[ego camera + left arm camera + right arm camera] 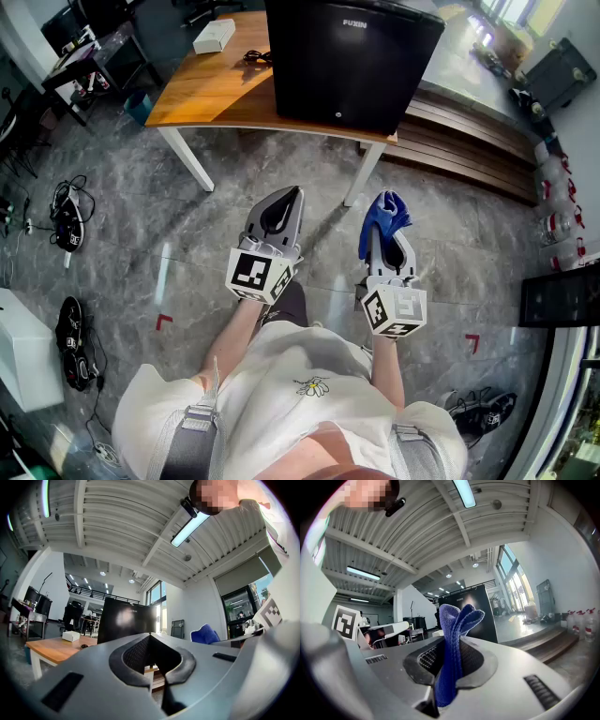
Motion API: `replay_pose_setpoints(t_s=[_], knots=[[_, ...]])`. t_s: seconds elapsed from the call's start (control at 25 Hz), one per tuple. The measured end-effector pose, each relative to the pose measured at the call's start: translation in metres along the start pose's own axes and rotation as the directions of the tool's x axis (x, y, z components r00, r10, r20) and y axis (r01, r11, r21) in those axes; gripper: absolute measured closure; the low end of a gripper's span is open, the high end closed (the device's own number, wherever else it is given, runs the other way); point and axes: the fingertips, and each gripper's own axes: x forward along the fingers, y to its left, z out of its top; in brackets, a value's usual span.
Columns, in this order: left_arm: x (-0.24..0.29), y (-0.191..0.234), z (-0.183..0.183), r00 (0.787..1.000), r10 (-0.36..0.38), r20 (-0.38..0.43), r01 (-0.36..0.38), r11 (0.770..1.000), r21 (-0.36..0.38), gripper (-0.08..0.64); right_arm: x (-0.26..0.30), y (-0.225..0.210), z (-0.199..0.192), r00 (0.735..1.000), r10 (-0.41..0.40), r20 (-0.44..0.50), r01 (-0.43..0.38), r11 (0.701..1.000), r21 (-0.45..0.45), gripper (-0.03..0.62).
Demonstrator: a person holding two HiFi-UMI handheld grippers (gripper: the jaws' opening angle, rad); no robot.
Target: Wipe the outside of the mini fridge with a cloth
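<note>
The head view alone showed the layout from above: the black mini fridge (352,61) stood on the right end of a wooden table (211,94), well apart from both grippers, with grey marbled floor (281,159) between them. The left gripper (291,200) pointed toward the table with its jaws closed together and nothing between them; the left gripper view confirmed it, the pads meeting at the tip around an empty oval hollow. The right gripper (382,239) was clamped on a blue cloth (386,214), and only the right gripper view showed how the cloth (454,639) ran down between the pads and stood up out of them in folded lobes. Both gripper views looked upward to a ribbed white ceiling with strip lights, which the head view did not show. On the fridge's top front edge the white lettering "FUXIN" could be read from the head view; in the gripper views the fridge (126,620) (476,613) showed as a dark glossy slab, its lettering too small to read. A white box (214,36) and a small black tangle of cable (256,58) lay on the table left of the fridge. Shoes and cables (67,214) lay on the floor at the left, red corner marks (164,322) were taped to it, and spray bottles (561,211) stood by the right wall.
</note>
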Motion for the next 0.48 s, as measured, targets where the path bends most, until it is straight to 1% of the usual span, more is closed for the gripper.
replay_pose_setpoints(t_s=[0.16,0.28,0.36,0.48], knots=[[0.040,0.052,-0.005,1.000,0.018,0.001,-0.018,1.000,0.002,0.555,0.067,0.010,0.001,0.999,0.034,0.011,-0.034,0.999,-0.003,0.529],[0.079,0.095,0.006,1.000,0.024,0.006,-0.024,1.000,0.003,0.555,0.122,0.013,0.018,0.999,0.032,0.030,-0.032,0.999,-0.001,0.530],[0.103,0.123,0.015,1.000,0.018,0.011,-0.018,1.000,-0.024,0.555,0.157,0.015,0.034,0.998,0.030,0.049,-0.029,0.999,-0.016,0.530],[0.134,0.153,0.023,0.999,-0.006,0.033,0.008,0.998,-0.069,0.555,0.202,0.021,0.056,0.997,0.040,0.073,-0.034,0.996,-0.081,0.529]])
